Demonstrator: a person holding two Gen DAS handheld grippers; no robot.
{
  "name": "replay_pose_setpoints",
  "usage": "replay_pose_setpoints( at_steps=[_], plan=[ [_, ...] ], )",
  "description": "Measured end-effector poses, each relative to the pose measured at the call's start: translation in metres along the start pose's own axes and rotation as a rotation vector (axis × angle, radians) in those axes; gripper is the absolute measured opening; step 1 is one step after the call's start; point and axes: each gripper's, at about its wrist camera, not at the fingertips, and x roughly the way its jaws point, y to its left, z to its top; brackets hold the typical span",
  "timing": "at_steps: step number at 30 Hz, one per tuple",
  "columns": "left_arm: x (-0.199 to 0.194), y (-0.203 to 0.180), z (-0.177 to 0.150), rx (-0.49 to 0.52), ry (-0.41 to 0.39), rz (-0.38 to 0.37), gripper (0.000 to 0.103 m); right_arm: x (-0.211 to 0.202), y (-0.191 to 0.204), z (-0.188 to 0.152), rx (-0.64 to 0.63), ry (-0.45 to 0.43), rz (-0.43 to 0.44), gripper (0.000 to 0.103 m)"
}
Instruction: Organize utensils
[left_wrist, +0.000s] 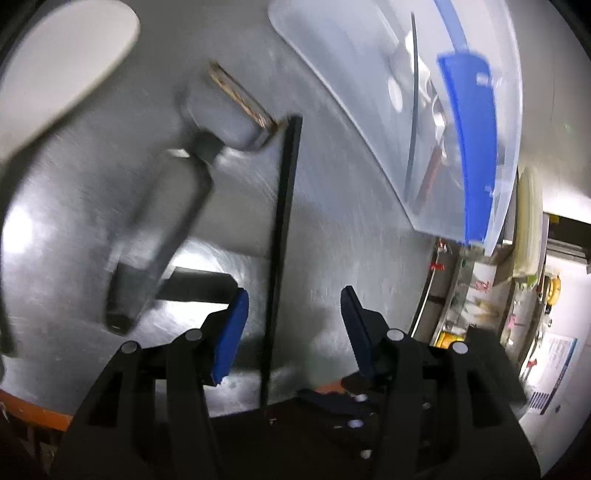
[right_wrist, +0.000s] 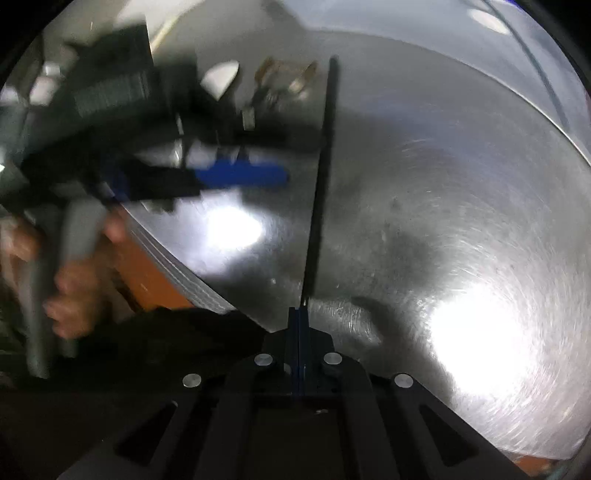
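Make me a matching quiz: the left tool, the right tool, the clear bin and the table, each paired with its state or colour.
Things:
1 left tool
2 right tool
3 clear bin
4 table

States or colours:
A shiny steel
B shut on the black stick
C open
D has a blue latch

Pairs: 1-C, 2-B, 3-D, 4-A.

A scratched steel table (left_wrist: 332, 206) carries everything. Ahead and to the right of the left gripper (left_wrist: 293, 332) lies a clear plastic box (left_wrist: 343, 74) with blue clips. Ahead to its left lies a grey-handled tool (left_wrist: 173, 206), blurred.
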Motion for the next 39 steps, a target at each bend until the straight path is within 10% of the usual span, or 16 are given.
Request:
replay_pose_setpoints(
  at_steps=[4,7,16,20,24,36,39],
  plan=[
    [0.002,-0.004,-0.001,-0.004,0.000,-0.003,0.049,-0.004,-0.002,-0.007,0.018,-0.003,-0.080,0.005],
    [-0.010,-0.003,0.001,-0.005,-0.044,0.004,0.049,0.009,0.025,-0.015,-0.031,0.032,-0.128,0.038],
    [-0.031,0.008,0.011,0.008,-0.063,-0.002,0.053,0.052,0.041,-0.034,0.017,0.215,-0.060,0.038],
    [-0.025,0.008,0.009,0.040,-0.018,-0.010,0.053,0.065,0.031,-0.028,0.114,0.192,-0.057,0.033],
    [-0.015,0.005,0.004,0.054,0.024,-0.011,0.053,0.064,0.017,-0.017,0.154,0.152,-0.034,0.006],
    [0.016,-0.002,-0.012,0.065,0.127,-0.038,0.053,-0.009,0.018,-0.038,0.211,0.030,0.259,0.006],
    [0.017,-0.002,-0.014,0.067,0.093,-0.021,0.035,-0.008,0.020,-0.049,0.207,0.050,0.244,0.006]
  ],
)
